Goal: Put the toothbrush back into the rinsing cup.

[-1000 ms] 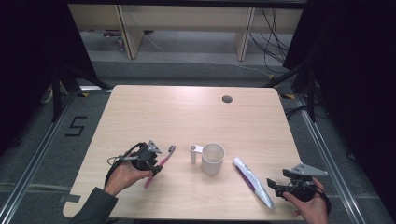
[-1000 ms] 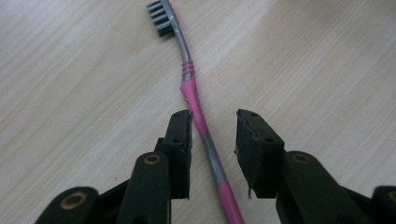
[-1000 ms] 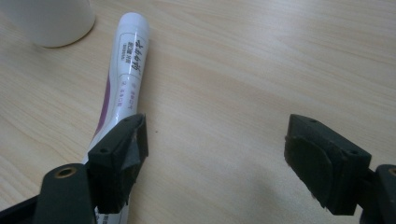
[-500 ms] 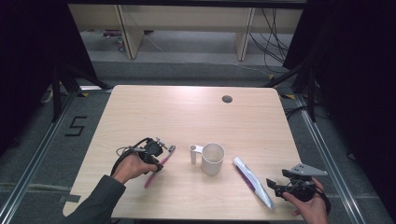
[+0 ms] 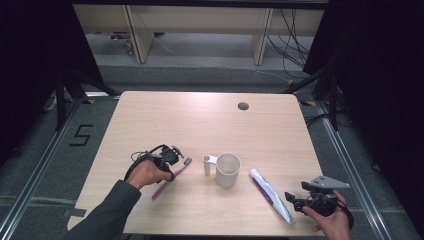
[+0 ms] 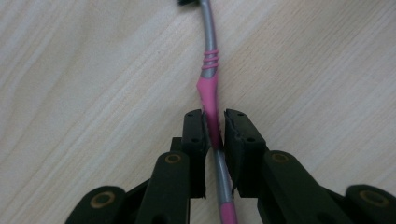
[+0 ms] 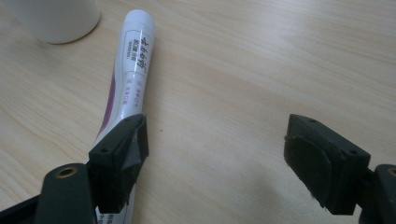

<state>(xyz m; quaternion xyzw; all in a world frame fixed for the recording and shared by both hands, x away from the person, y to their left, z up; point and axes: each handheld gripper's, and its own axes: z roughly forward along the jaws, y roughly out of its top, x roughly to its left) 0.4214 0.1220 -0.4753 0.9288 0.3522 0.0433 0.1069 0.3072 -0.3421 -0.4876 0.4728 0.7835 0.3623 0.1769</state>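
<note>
A pink and grey toothbrush [image 5: 172, 178] lies on the wooden table [image 5: 210, 120], left of a white mug [image 5: 227, 170]. My left gripper [image 5: 172, 159] sits over its handle. Its jaws have just been closing, and in the left gripper view the pads now press on both sides of the pink handle [image 6: 211, 105]. A white and purple toothpaste tube [image 5: 270, 192] lies right of the mug. My right gripper [image 5: 295, 200] rests at the tube's near end, open; its left jaw stands over the tube [image 7: 133, 65] and nothing is gripped.
A small dark round hole [image 5: 243, 106] sits near the table's far edge. The mug's white base [image 7: 56, 18] shows at the top left of the right gripper view. Metal rails and cables run along the floor around the table.
My left hand has slid right along the table onto the toothbrush handle and its jaws have closed on it. The right hand, mug and tube have stayed put.
</note>
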